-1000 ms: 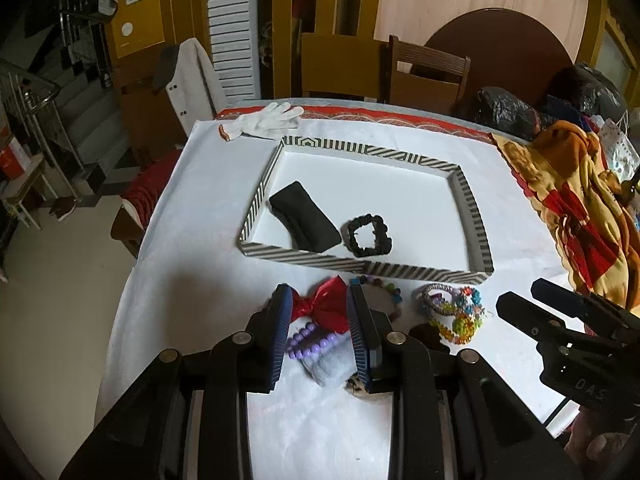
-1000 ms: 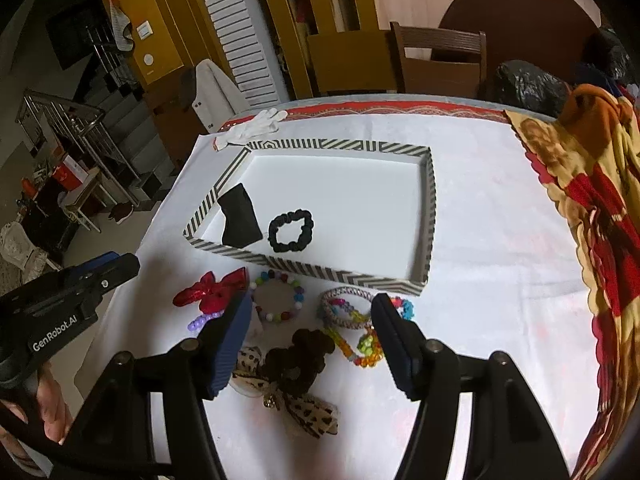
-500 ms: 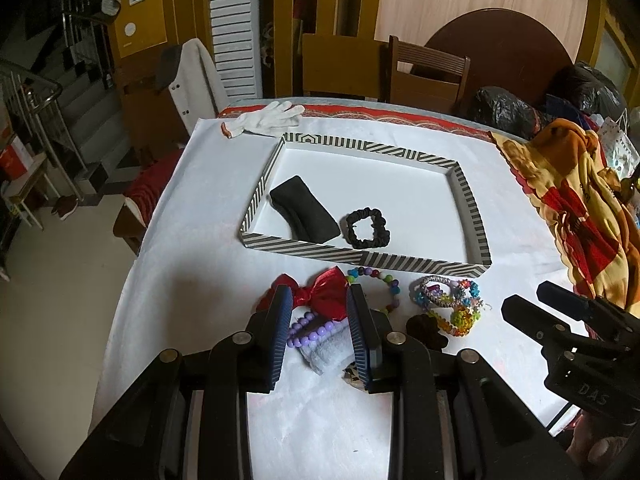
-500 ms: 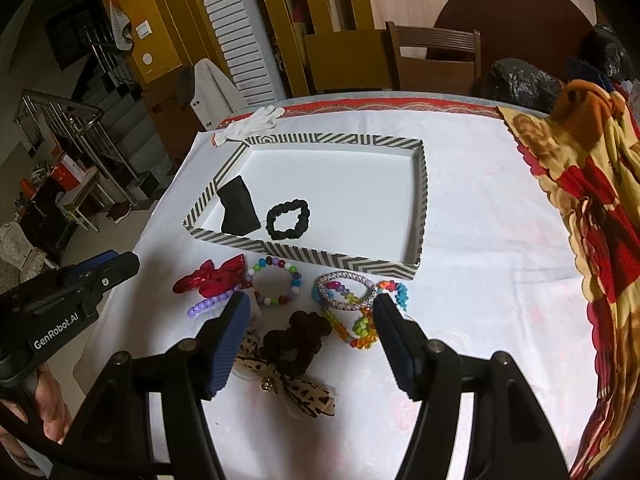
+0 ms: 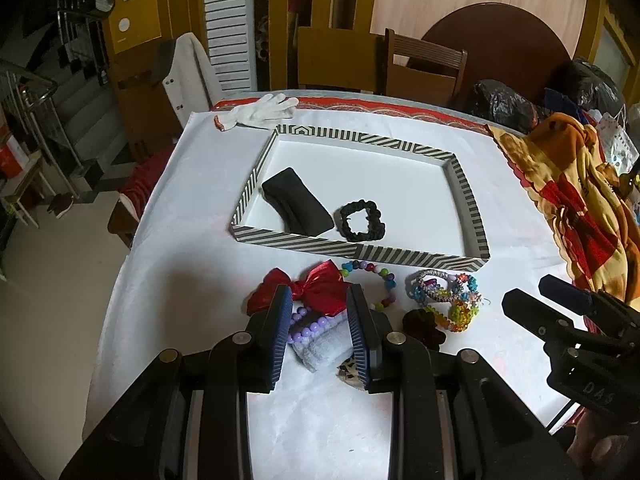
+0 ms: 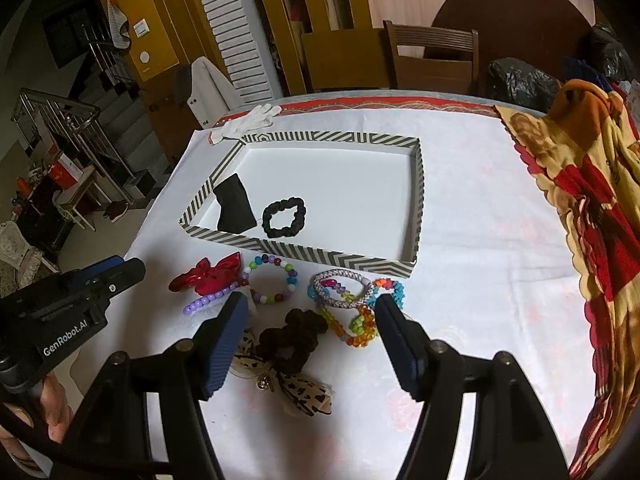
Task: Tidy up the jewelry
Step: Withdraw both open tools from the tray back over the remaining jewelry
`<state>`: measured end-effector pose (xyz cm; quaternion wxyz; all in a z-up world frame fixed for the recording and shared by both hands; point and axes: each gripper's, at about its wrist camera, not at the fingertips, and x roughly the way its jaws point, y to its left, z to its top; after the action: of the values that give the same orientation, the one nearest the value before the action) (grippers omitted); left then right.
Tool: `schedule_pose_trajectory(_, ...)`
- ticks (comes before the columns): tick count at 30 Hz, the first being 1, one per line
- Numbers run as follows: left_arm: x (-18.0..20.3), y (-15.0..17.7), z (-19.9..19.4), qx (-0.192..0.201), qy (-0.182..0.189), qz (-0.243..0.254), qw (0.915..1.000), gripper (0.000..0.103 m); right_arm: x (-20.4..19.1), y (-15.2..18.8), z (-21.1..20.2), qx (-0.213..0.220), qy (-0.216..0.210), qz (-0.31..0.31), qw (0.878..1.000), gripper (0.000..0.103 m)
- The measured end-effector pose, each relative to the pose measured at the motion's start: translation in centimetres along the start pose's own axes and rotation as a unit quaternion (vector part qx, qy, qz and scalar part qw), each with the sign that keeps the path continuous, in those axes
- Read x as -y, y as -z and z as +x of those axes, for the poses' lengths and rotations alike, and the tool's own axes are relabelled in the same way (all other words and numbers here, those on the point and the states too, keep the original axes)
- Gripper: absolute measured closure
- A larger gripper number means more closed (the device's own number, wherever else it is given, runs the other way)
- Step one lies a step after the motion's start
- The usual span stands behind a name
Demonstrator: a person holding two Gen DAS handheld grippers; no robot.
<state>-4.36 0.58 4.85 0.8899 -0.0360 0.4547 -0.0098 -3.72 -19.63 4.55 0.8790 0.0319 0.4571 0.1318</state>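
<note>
A striped tray (image 5: pixel 360 250) (image 6: pixel 296 250) holds a black pouch (image 5: pixel 298 202) (image 6: pixel 236 208) and a black scrunchie (image 5: pixel 362 220) (image 6: pixel 285 217). In front of it lie a red bow (image 5: pixel 316 286) (image 6: pixel 208 276), purple beads (image 5: pixel 306 322) (image 6: pixel 206 302), a grey cloth (image 5: pixel 322 348), a multicoloured bead bracelet (image 5: pixel 372 276) (image 6: pixel 272 278), colourful bracelets (image 5: pixel 446 294) (image 6: pixel 352 304), a brown scrunchie (image 5: pixel 424 322) (image 6: pixel 290 338) and a leopard bow (image 6: pixel 288 384). My left gripper (image 5: pixel 320 320) is open above the purple beads and cloth. My right gripper (image 6: pixel 308 326) is open wide above the brown scrunchie.
A white glove (image 5: pixel 256 114) (image 6: pixel 248 120) lies beyond the tray's far left corner. A red and yellow blanket (image 5: pixel 572 200) (image 6: pixel 588 184) covers the table's right side. Chairs (image 6: pixel 432 56) stand behind the table. The table's left edge drops to the floor.
Both grippers have drawn back toward me; the tray and jewelry now sit farther off in both views. Neither gripper has taken hold of anything.
</note>
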Motion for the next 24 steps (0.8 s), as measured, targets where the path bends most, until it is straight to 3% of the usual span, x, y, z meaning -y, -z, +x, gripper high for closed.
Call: schedule_pose_trajectory(24,0.5,-0.3,1.4,-0.012,0.003,0.001,0.9999,0.094,0.5,-0.5,1.1,-0.012,0.011,0.006,1.0,0.033)
